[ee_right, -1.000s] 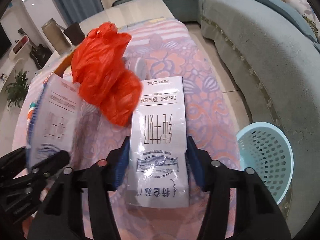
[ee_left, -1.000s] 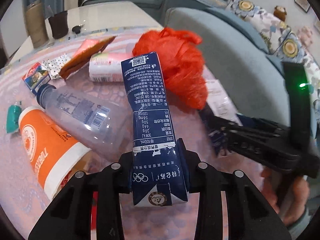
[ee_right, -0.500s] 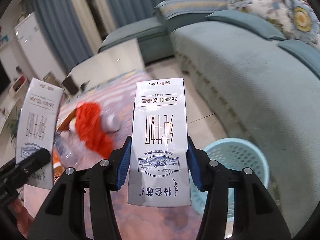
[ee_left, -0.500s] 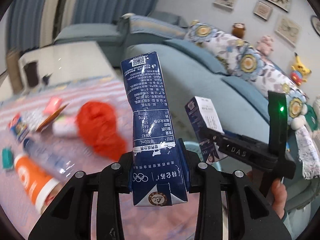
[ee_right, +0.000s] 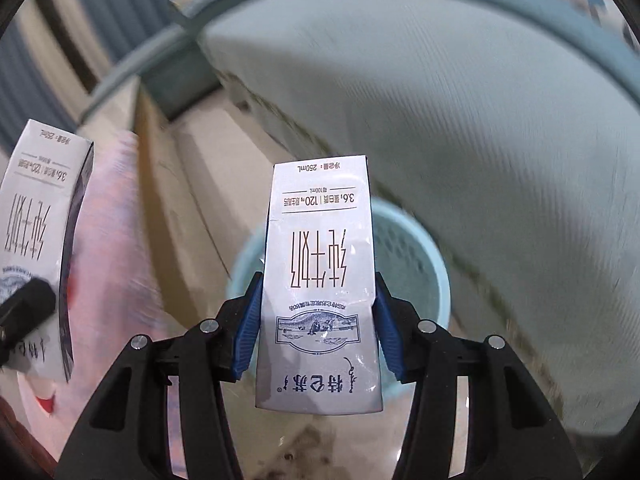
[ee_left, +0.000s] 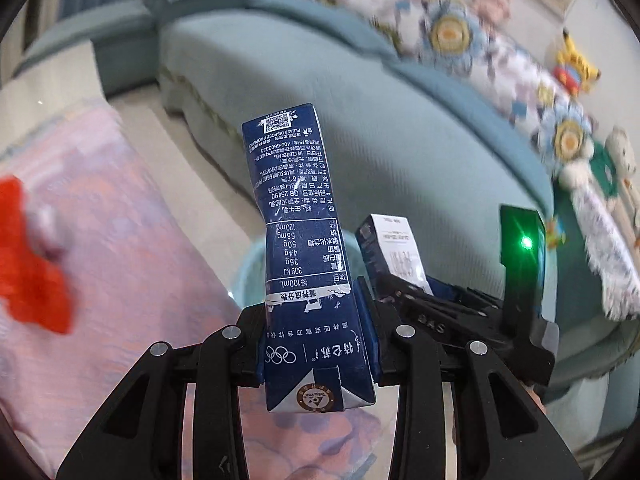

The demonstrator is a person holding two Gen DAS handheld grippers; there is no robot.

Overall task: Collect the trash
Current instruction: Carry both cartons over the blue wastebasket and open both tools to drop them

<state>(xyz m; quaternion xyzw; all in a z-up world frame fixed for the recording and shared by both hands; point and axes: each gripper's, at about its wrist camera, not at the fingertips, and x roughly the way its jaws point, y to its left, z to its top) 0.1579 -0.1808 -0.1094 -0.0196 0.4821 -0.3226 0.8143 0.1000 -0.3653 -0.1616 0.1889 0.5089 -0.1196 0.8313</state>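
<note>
My left gripper (ee_left: 316,332) is shut on a crumpled dark blue milk carton (ee_left: 300,240), which stands up between its fingers. My right gripper (ee_right: 318,320) is shut on a white milk carton (ee_right: 320,280), gripped between its blue pads. A light blue mesh basket (ee_right: 416,264) stands on the floor directly behind and below the white carton. In the left wrist view the basket's rim (ee_left: 250,276) peeks out behind the blue carton, with the right gripper and its white carton (ee_left: 394,252) just to the right. The left gripper's carton (ee_right: 36,240) shows at the left edge of the right wrist view.
A teal sofa (ee_right: 460,100) curves close behind the basket, with flowered cushions (ee_left: 452,36) and soft toys along its back. The table with a pink patterned cloth (ee_left: 120,240) lies to the left, a red plastic bag (ee_left: 28,268) on it. Beige floor runs between table and sofa.
Both grippers have swung right, off the table and over towards the basket by the sofa, each still holding its carton. The bottles and wrappers on the table have dropped out of view.
</note>
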